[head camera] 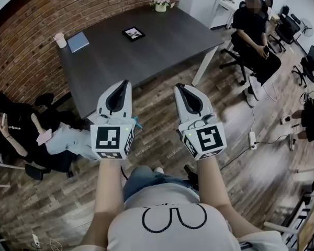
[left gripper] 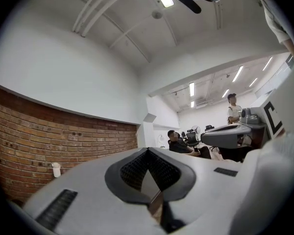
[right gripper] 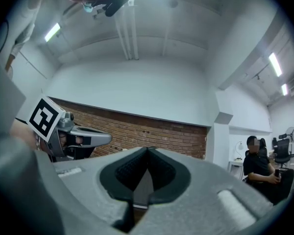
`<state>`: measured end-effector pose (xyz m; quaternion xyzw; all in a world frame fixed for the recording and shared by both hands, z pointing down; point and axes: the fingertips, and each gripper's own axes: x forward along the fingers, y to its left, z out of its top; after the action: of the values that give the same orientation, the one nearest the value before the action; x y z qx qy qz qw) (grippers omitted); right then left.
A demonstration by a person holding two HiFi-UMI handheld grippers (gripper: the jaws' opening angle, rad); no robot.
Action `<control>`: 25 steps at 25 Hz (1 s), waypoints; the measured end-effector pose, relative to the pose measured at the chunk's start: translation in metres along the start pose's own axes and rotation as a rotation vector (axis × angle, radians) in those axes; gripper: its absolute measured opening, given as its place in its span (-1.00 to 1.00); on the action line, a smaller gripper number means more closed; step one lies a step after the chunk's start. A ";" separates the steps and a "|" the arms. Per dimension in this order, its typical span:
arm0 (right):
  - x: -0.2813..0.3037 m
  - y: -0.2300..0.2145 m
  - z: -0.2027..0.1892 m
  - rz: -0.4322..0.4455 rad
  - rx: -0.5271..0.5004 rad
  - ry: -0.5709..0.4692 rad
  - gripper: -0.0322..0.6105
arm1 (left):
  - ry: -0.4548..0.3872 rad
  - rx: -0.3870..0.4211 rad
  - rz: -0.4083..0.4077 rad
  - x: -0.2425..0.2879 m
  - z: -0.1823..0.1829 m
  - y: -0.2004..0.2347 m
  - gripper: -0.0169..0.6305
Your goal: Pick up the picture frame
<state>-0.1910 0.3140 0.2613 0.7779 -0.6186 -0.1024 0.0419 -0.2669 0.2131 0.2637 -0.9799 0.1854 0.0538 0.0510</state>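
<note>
A small black picture frame (head camera: 133, 33) lies flat on the far half of the dark grey table (head camera: 146, 51). My left gripper (head camera: 125, 82) and right gripper (head camera: 179, 87) hang side by side over the wood floor, just short of the table's near edge, well away from the frame. Both point forward and roughly level, with jaws shut and nothing between them. In the left gripper view the left gripper's (left gripper: 148, 151) pads meet at the tip; in the right gripper view the right gripper's (right gripper: 147, 150) do the same. Neither gripper view shows the frame.
On the table stand a flower pot (head camera: 160, 3) at the far edge, a blue book (head camera: 78, 41) and a white cup (head camera: 60, 39) at the left. A brick wall (head camera: 31, 41) runs behind. One person sits at the left (head camera: 21, 132), another on a chair at the right (head camera: 254, 33).
</note>
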 end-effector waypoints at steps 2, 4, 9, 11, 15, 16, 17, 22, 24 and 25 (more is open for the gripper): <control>0.010 -0.011 -0.005 0.005 -0.001 0.002 -0.91 | 0.004 -0.007 0.004 0.016 -0.004 0.002 -0.95; 0.021 -0.020 -0.010 0.005 -0.005 0.005 -0.91 | 0.009 -0.012 0.008 0.032 -0.009 0.007 -0.95; 0.051 -0.047 -0.023 -0.006 -0.012 0.019 -0.91 | 0.022 -0.022 0.008 0.073 -0.022 0.019 -0.95; 0.066 -0.059 -0.030 -0.008 -0.013 0.024 -0.91 | 0.025 -0.029 0.013 0.092 -0.029 0.027 -0.95; 0.102 -0.086 -0.045 -0.011 -0.015 0.029 -0.91 | 0.027 -0.043 0.025 0.134 -0.044 0.046 -0.95; 0.113 -0.093 -0.048 -0.009 -0.015 0.034 -0.91 | 0.029 -0.048 0.030 0.145 -0.047 0.052 -0.95; 0.124 -0.100 -0.052 -0.006 -0.014 0.039 -0.91 | 0.031 -0.054 0.036 0.158 -0.051 0.059 -0.95; 0.187 -0.133 -0.063 0.019 -0.017 0.058 -0.91 | 0.037 -0.072 0.057 0.222 -0.059 0.094 -0.95; 0.214 -0.144 -0.068 0.030 -0.021 0.064 -0.91 | 0.046 -0.075 0.067 0.245 -0.064 0.108 -0.95; 0.228 -0.150 -0.070 0.036 -0.021 0.064 -0.91 | 0.053 -0.076 0.073 0.257 -0.067 0.116 -0.95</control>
<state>0.0153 0.1230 0.2768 0.7690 -0.6297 -0.0831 0.0719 -0.0662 0.0062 0.2889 -0.9748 0.2198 0.0369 0.0068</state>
